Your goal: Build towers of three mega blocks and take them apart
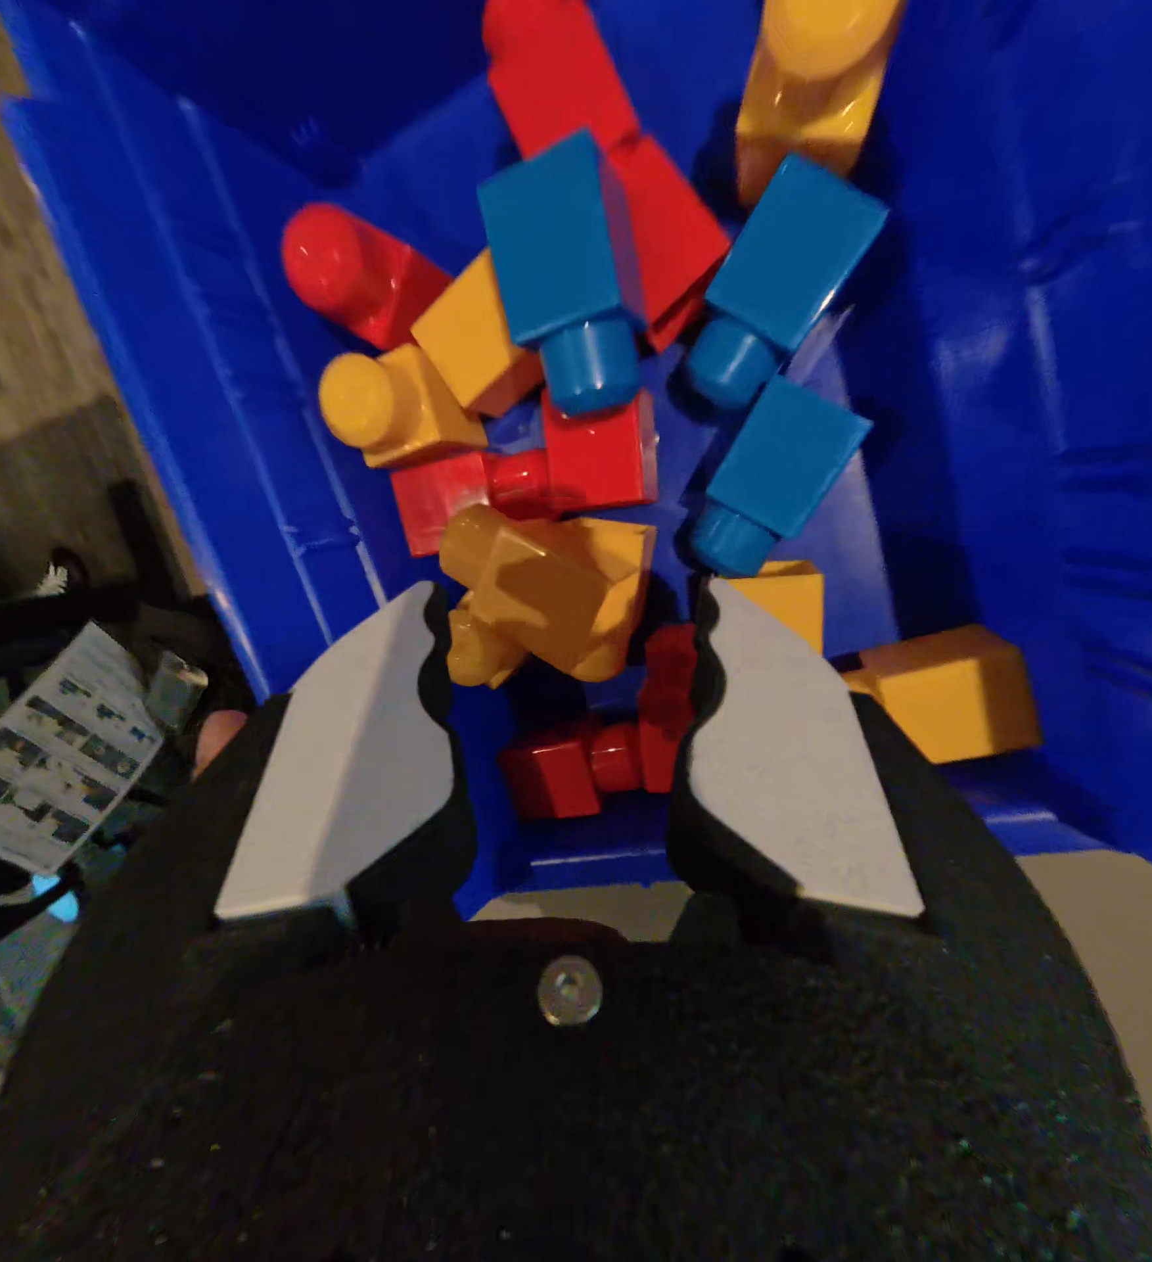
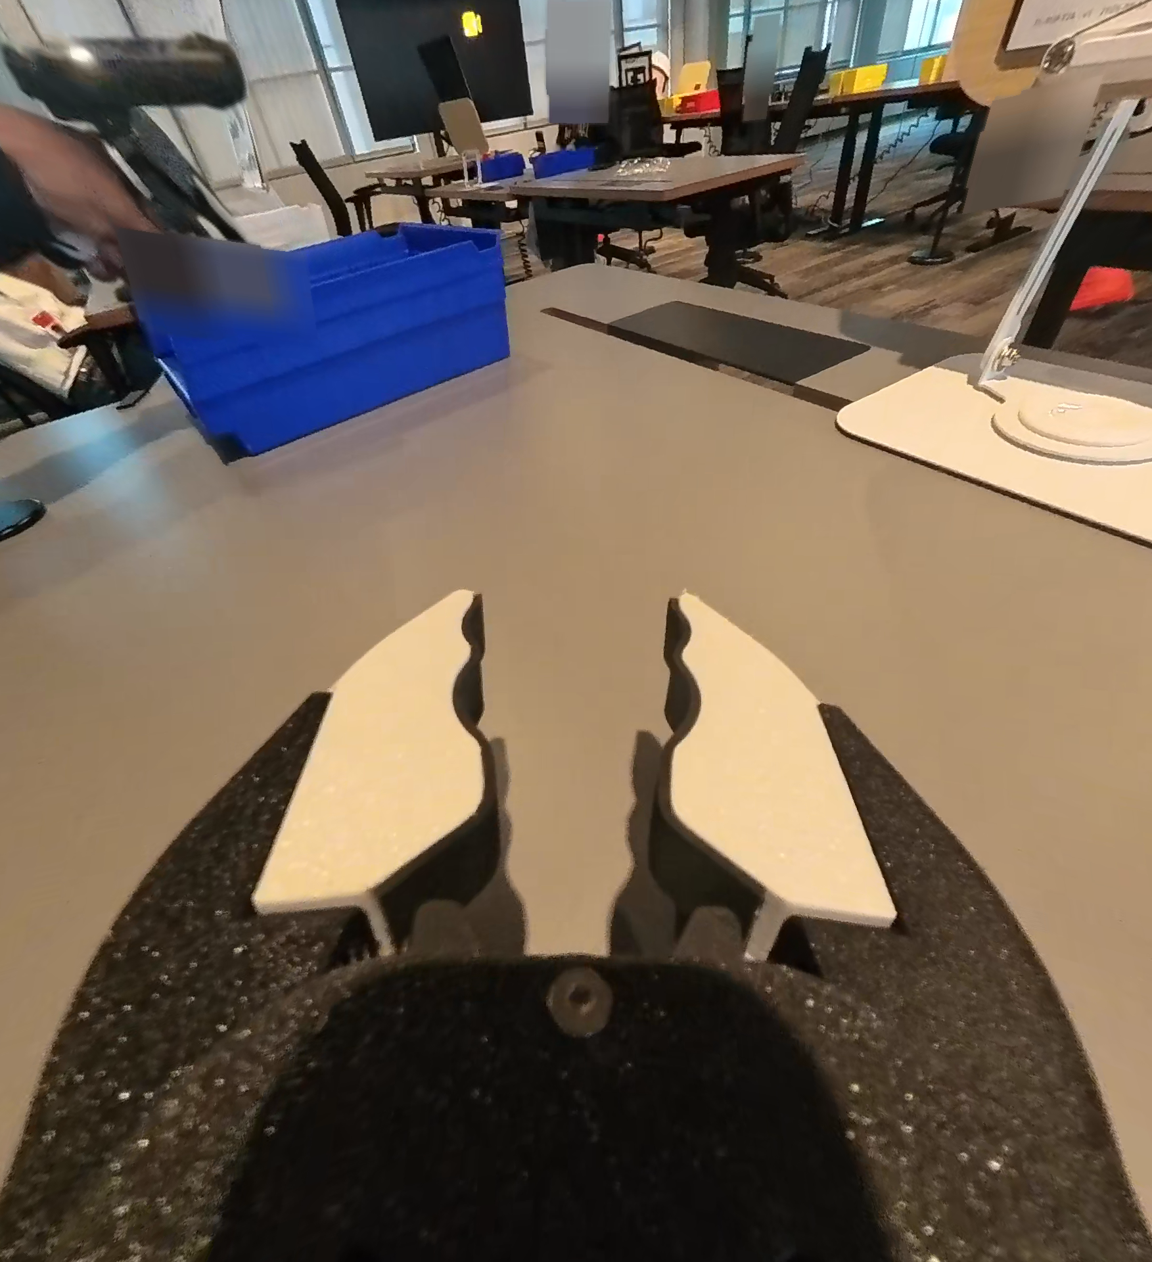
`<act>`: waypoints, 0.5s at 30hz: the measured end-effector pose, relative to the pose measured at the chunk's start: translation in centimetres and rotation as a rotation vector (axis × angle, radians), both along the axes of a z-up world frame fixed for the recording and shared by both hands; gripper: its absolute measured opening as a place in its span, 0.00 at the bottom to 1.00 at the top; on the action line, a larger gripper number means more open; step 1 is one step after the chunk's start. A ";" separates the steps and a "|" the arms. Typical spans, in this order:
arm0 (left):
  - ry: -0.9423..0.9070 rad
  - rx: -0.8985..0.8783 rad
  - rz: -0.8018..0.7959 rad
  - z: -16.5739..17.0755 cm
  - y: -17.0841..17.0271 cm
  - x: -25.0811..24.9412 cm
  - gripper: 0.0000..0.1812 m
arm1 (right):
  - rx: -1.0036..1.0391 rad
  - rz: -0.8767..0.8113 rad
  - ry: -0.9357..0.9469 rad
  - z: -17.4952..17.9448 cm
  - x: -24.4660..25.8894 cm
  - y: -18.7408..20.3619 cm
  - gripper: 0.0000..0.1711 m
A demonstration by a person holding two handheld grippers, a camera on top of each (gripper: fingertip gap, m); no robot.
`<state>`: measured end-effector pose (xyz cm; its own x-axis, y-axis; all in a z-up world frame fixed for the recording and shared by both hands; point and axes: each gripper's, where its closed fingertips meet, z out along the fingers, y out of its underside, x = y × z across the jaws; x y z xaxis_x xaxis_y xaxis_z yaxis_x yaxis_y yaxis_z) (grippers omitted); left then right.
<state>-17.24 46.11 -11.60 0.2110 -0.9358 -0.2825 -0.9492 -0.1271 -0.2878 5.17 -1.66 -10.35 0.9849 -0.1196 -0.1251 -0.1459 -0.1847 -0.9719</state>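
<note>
Left gripper [image 1: 569,594] hangs over the blue bin [image 1: 1037,341], its jaws spread wide and empty, tips just above a jumble of red, yellow and blue blocks. Between the tips lies a yellow block [image 1: 545,601], tilted on its side with its stud pointing down and to the left; I cannot tell whether either tip touches it yet. The risk, as I judge it, comes from that tilt: closing on slanted faces could squeeze the block out sideways or roll it deeper into the heap. A red block [image 1: 668,676] sits just beside the right-hand tip and a second yellow block [image 1: 781,601] just behind it, so a wide closing stroke could catch two at once or jam against a neighbour. The picture is blurred, which suggests quick motion, and a hurried approach makes a poor grip likelier.

Over the grey worktop [image 2: 559,492], the right gripper [image 2: 573,601] is also parted and holds nothing, well away from the bin [image 2: 354,341]. No tower stands on the worktop, so building looks not yet begun.
</note>
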 end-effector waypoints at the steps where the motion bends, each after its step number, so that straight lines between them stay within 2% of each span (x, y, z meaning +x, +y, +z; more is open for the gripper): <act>1: 0.017 -0.003 0.008 -0.7 0.1 -0.1 0.38 | 0.000 0.002 0.004 0.0 0.0 0.0 0.30; 3: 0.059 0.004 0.039 -2.1 0.6 -0.4 0.35 | 0.004 0.002 0.009 0.0 0.0 0.0 0.30; 6: 0.048 0.114 0.032 -2.4 2.1 -0.2 0.30 | 0.009 -0.001 0.007 0.1 0.1 -0.1 0.29; 10: 0.022 0.068 0.014 -2.2 1.4 -0.1 0.30 | 0.008 0.000 0.002 0.1 0.0 -0.1 0.29; 13: -0.048 0.103 0.009 -0.3 1.0 0.3 0.30 | 0.008 0.000 0.001 0.1 0.0 -0.1 0.29; 15: -0.149 0.132 -0.021 2.3 -0.2 1.5 0.30 | 0.007 0.001 0.004 0.1 0.0 -0.1 0.29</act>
<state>-15.70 45.94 -9.32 0.2406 -0.8971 -0.3705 -0.8971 -0.0598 -0.4378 5.13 -1.78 -10.26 0.9845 -0.1177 -0.1297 -0.1494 -0.1781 -0.9726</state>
